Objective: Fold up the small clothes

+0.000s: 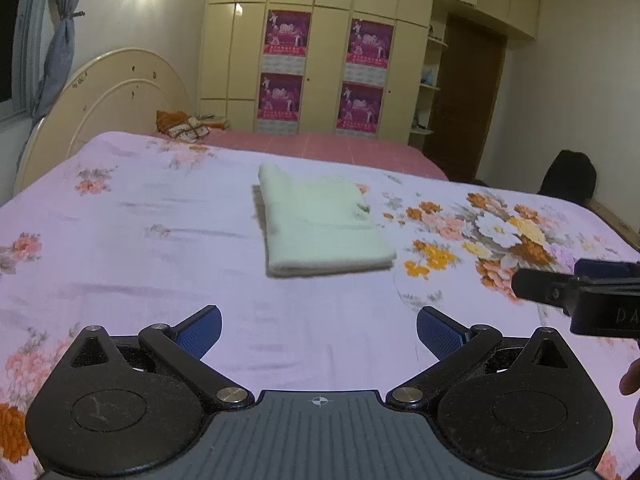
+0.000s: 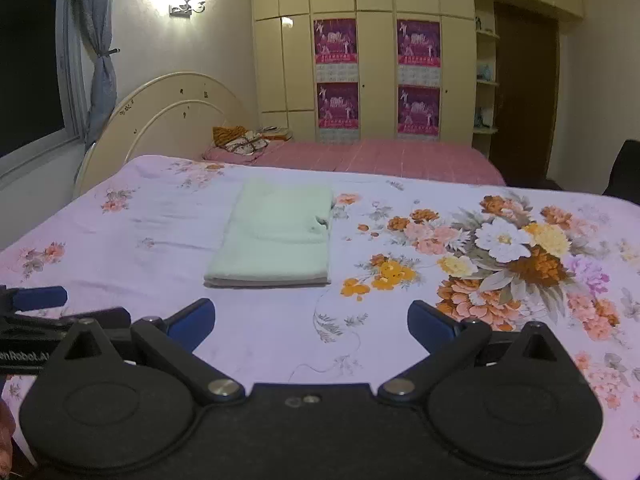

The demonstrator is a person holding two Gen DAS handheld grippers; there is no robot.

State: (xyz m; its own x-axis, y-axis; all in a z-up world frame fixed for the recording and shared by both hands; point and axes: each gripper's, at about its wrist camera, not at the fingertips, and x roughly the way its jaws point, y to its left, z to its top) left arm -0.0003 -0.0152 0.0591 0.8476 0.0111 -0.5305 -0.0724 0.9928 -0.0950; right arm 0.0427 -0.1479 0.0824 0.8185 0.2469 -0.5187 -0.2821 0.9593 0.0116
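Observation:
A pale green cloth (image 1: pixel 320 224) lies folded into a flat rectangle on the floral bedsheet (image 1: pixel 140 220); it also shows in the right wrist view (image 2: pixel 276 236). My left gripper (image 1: pixel 319 330) is open and empty, hovering over the sheet a short way in front of the cloth's near edge. My right gripper (image 2: pixel 311 320) is open and empty too, in front of the cloth and slightly to its right. Each gripper shows at the edge of the other's view: the right one (image 1: pixel 576 292), the left one (image 2: pixel 36 304).
The sheet's large flower print (image 2: pixel 508 256) lies to the right of the cloth. Beyond it are a pink bed (image 2: pixel 380 156) with a small bundle (image 2: pixel 240 140), a curved headboard (image 1: pixel 104 92), cream wardrobes (image 1: pixel 320 40) and a dark chair (image 1: pixel 568 176) at right.

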